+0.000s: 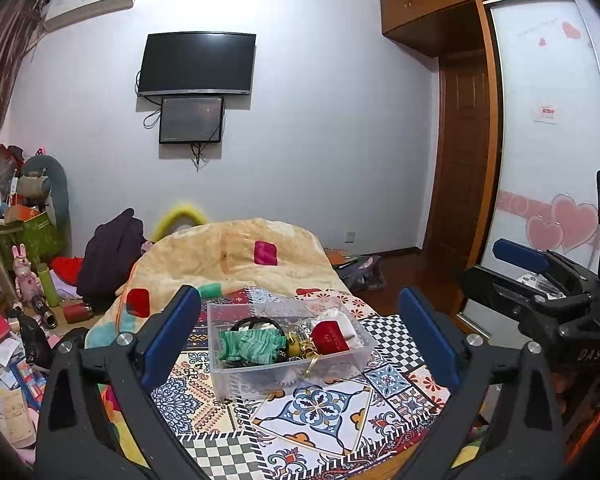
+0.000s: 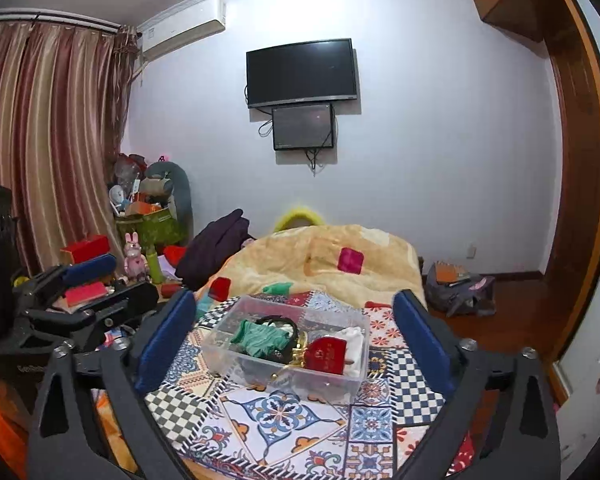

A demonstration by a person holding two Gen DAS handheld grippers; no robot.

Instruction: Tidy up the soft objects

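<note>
A clear plastic box (image 1: pixel 228 382) (image 2: pixel 216 350) stands on a patterned cloth on the bed. Inside lie a green fabric piece (image 1: pixel 252 346) (image 2: pixel 260 336), a red pouch (image 1: pixel 330 336) (image 2: pixel 326 354), a white cloth (image 1: pixel 342 320) (image 2: pixel 354 338), a dark ring-shaped item and small gold pieces. My left gripper (image 1: pixel 306 332) is open and empty, held in front of the box. My right gripper (image 2: pixel 296 338) is open and empty, likewise in front of the box. The right gripper also shows at the right edge of the left wrist view (image 1: pixel 540 280).
The patterned cloth (image 1: pixel 320 412) (image 2: pixel 284 412) covers the near bed; a yellow quilt (image 1: pixel 236 256) (image 2: pixel 324 256) is bunched behind the box. Clutter, toys and boxes (image 1: pixel 28 280) fill the left floor. A bag (image 2: pixel 460 288) lies on the wooden floor at right. A wardrobe (image 1: pixel 548 120) stands at right.
</note>
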